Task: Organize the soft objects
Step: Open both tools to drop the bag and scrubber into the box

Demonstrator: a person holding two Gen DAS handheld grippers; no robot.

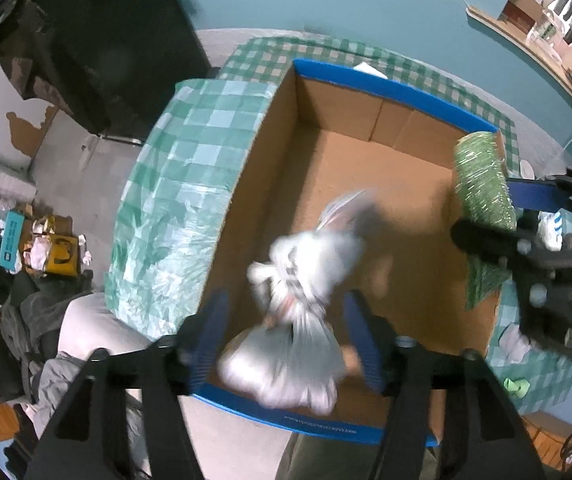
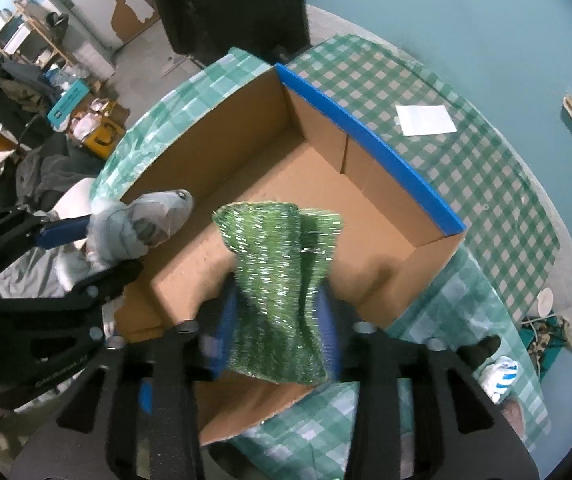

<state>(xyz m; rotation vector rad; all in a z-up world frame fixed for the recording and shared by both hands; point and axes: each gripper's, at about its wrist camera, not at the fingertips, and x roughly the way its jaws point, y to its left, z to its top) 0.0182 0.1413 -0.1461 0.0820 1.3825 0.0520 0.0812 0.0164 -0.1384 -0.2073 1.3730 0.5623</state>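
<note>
Cardboard box sits below both: left gripper, spread around the grey bundle, and right gripper, loose about the green glittery cloth, should release toward twelve o'clock, well inside.

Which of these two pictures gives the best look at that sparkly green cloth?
The right wrist view: the green cloth fills its centre between the right gripper fingers, over the cardboard box. The left wrist view shows it only sideways at the right edge.
</note>
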